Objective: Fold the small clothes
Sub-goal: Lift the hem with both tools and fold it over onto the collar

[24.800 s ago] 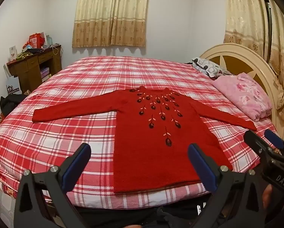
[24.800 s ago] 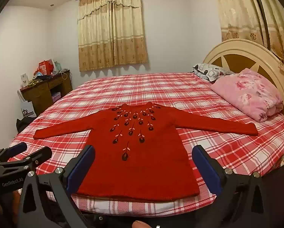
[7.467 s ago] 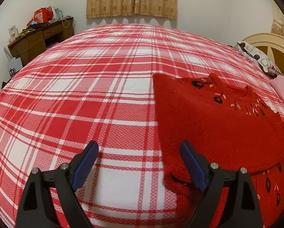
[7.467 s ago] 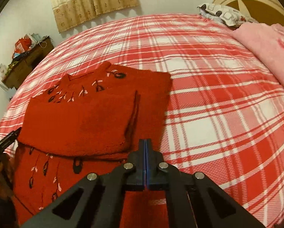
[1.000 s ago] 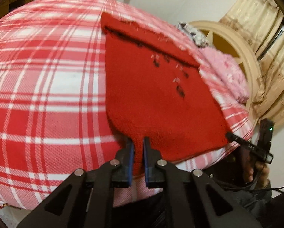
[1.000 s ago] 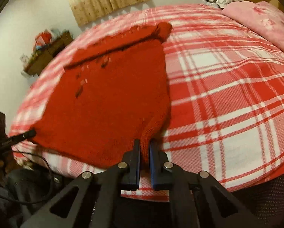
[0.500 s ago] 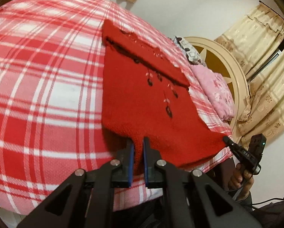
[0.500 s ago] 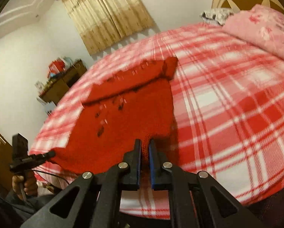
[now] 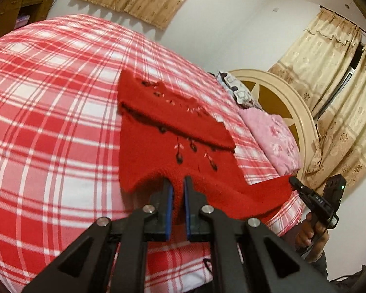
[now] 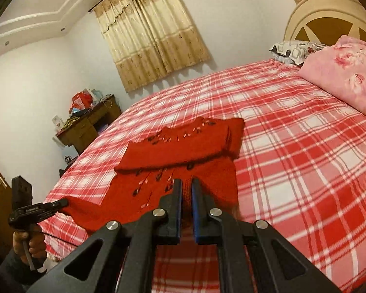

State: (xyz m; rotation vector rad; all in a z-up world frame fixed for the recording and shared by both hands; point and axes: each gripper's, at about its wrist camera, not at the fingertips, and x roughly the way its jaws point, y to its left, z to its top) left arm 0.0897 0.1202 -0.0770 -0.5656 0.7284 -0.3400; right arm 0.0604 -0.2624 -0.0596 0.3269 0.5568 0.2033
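The left tool (image 9: 177,185) is clamped on the hem of the red sweater (image 9: 158,131), a fold of knit pinched between its blue pads (image 9: 168,202). The right tool (image 10: 186,188) grips the same hem at the other bottom corner, red knit showing between its own blue pads (image 10: 197,210). From each wrist view the other tool shows off to the side, its tip on the sweater's far hem corner, a hand (image 10: 27,244) around its handle. The hem is raised off the bed (image 9: 48,127) between the two grips, while the upper part of the sweater lies flat on the red-and-white plaid cover. The sleeves are folded in across the chest, forming a red band over the embroidered dark flowers. The sweater sits near the bed's near edge, roughly midway along it. At the head of the bed lie a pink floral pillow (image 10: 346,73) and a patterned pillow (image 10: 293,48), against a cream headboard (image 10: 329,14). Beige curtains (image 10: 151,36) hang on the far wall, and a wooden desk (image 10: 85,129) stands by the bed's far corner.
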